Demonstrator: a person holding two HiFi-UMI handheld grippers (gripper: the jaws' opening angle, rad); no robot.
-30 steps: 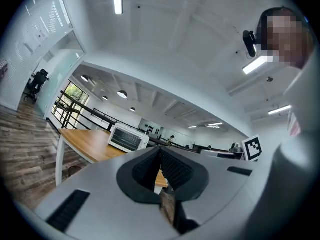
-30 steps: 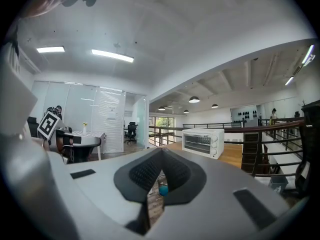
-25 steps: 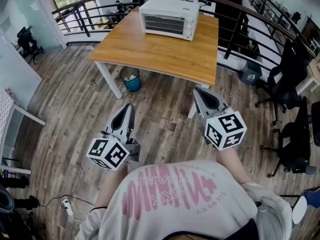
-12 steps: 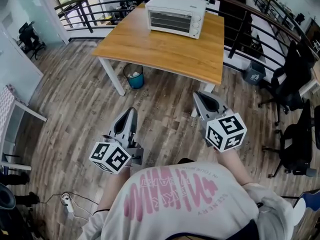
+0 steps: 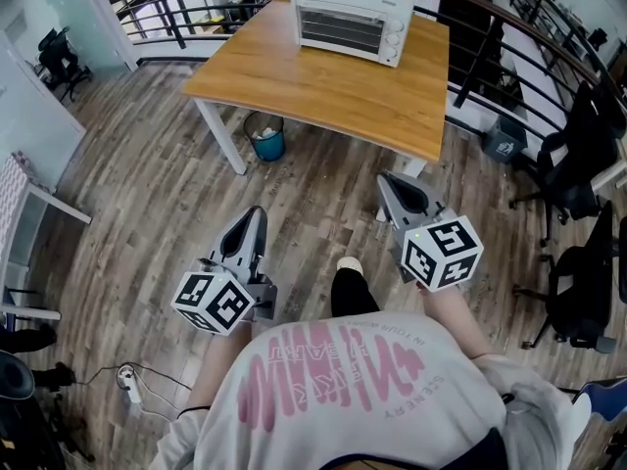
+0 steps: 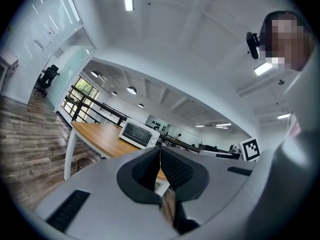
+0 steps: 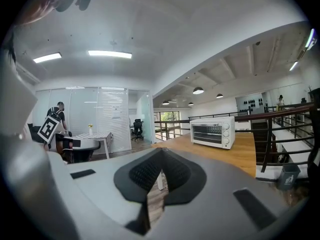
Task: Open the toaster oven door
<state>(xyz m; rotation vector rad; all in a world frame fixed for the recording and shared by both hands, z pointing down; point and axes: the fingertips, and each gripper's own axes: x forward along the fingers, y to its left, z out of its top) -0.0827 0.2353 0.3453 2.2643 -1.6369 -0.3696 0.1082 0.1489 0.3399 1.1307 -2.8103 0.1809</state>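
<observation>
toaster oven (image 5: 353,18) on table (image 5: 323,91), door shut | L claw (image 5: 257,211) & R claw (image 5: 385,179) over wood floor (image 5: 147,194)

Head camera looks steeply down past the person (image 5: 343,390) onto the left gripper (image 5: 257,213), right gripper (image 5: 388,180) and floor (image 5: 147,194), with the table (image 5: 323,86) and toaster oven (image 5: 355,18) well ahead. Each gripper camera sits close behind its own jaws, facing roughly level across the room; all three views share that distant table and oven.
</observation>
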